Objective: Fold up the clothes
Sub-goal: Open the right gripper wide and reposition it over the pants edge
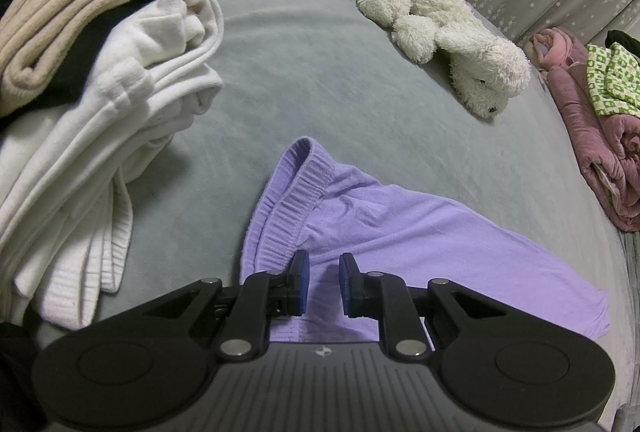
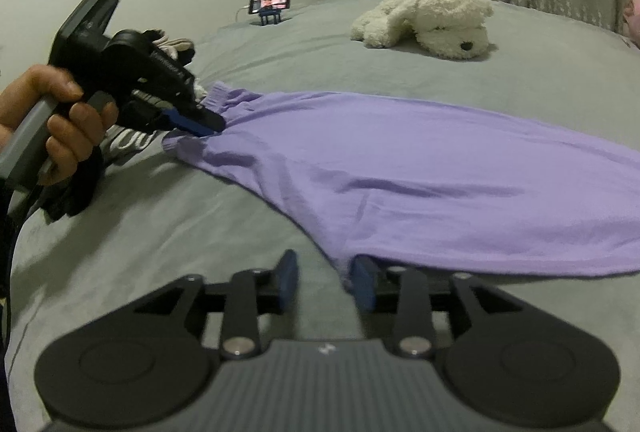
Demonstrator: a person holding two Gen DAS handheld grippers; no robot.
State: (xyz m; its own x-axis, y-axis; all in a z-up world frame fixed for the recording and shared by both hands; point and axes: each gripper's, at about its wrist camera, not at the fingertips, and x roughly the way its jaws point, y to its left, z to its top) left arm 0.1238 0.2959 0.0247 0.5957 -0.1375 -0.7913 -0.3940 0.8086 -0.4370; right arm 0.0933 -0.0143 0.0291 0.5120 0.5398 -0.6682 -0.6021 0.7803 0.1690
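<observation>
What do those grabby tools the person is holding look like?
Each hand-held gripper is black, with two round discs, silver rivets and blue pads on its fingers. A ribbed grey body carries a small white star mark. The left hand-held gripper has a grey handle and a dark cable.

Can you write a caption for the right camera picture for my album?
Open right tongs beside purple pants on a grey bed, toy dog behind.
</observation>
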